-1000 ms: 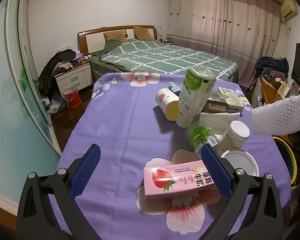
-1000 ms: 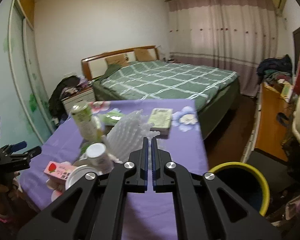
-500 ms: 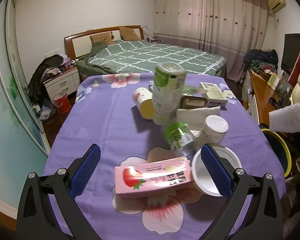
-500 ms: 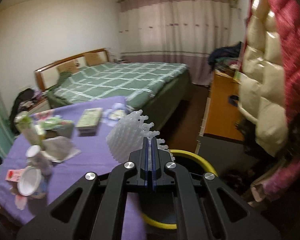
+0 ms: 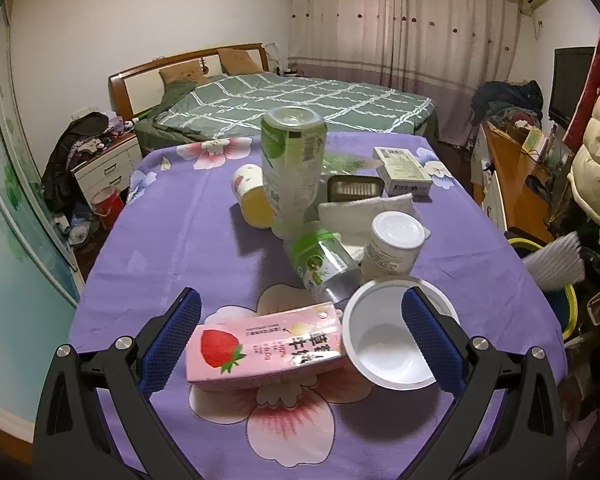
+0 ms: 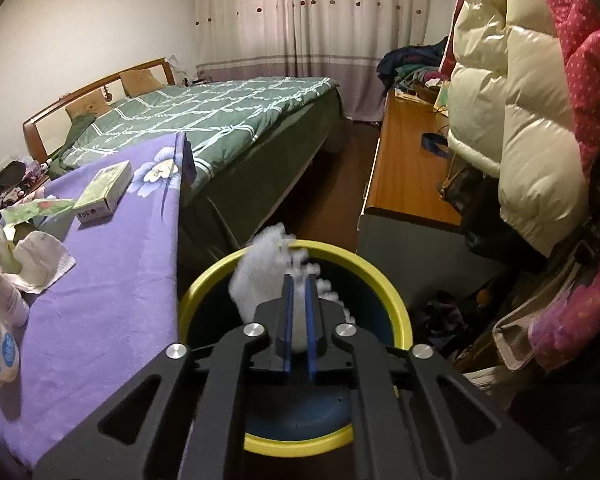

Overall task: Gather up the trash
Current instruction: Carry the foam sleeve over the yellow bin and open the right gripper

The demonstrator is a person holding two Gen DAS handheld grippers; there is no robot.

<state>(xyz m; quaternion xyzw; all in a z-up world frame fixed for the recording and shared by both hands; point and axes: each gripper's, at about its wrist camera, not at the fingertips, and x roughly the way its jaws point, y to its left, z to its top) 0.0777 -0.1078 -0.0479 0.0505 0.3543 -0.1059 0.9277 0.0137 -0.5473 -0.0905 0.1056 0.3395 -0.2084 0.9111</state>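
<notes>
Two wide-spread jaws on my left gripper (image 5: 300,336) frame the pink milk carton (image 5: 266,347) and white cup (image 5: 392,336), untouched, near table edge. My right gripper (image 6: 298,316), jaws just parting, releases the foam net (image 6: 266,276) above the yellow-rimmed bin (image 6: 364,268).

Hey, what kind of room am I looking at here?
A lived-in bedroom, most likely: a bed with a green checked cover, a bedside cabinet, and full-length curtains. A table under a purple floral cloth holds the trash.
</notes>
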